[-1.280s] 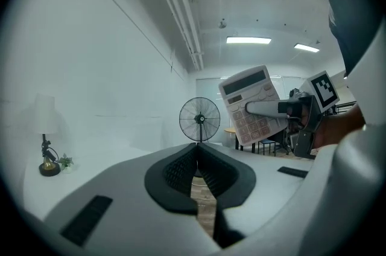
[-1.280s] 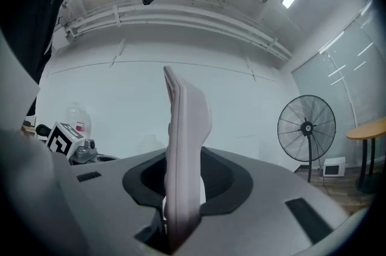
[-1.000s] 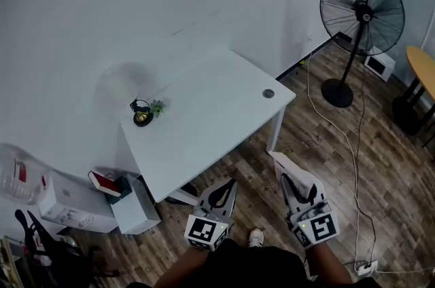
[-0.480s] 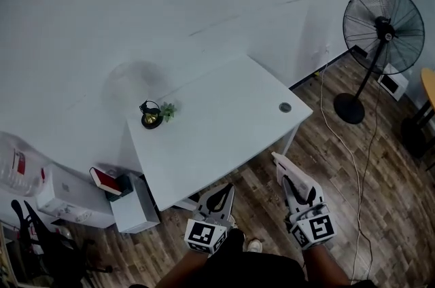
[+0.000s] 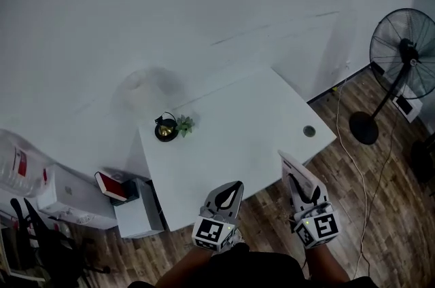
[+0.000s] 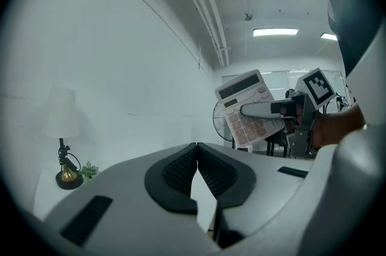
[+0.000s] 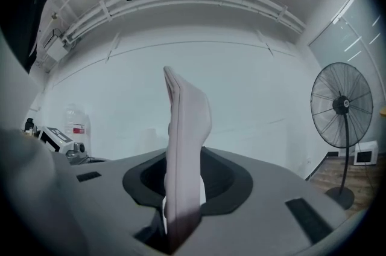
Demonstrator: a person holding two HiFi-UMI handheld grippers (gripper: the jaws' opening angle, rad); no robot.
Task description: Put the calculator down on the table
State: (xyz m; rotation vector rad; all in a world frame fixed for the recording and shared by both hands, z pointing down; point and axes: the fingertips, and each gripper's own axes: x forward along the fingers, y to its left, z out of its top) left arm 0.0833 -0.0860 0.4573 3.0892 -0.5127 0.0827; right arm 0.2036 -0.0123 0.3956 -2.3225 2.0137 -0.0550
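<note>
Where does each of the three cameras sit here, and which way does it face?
Head view: on the person's head, facing steeply down at the table; left gripper, right gripper and forearms show.
Left gripper view: on the left gripper, level along its shut jaws toward the lamp.
Right gripper view: on the right gripper, along jaws clamping the calculator, toward the fan.
Shared: the calculator appears in all three.

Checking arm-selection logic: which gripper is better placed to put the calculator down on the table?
Right. The right gripper is shut on the calculator, by the table's near edge. The left gripper is shut and empty.
</note>
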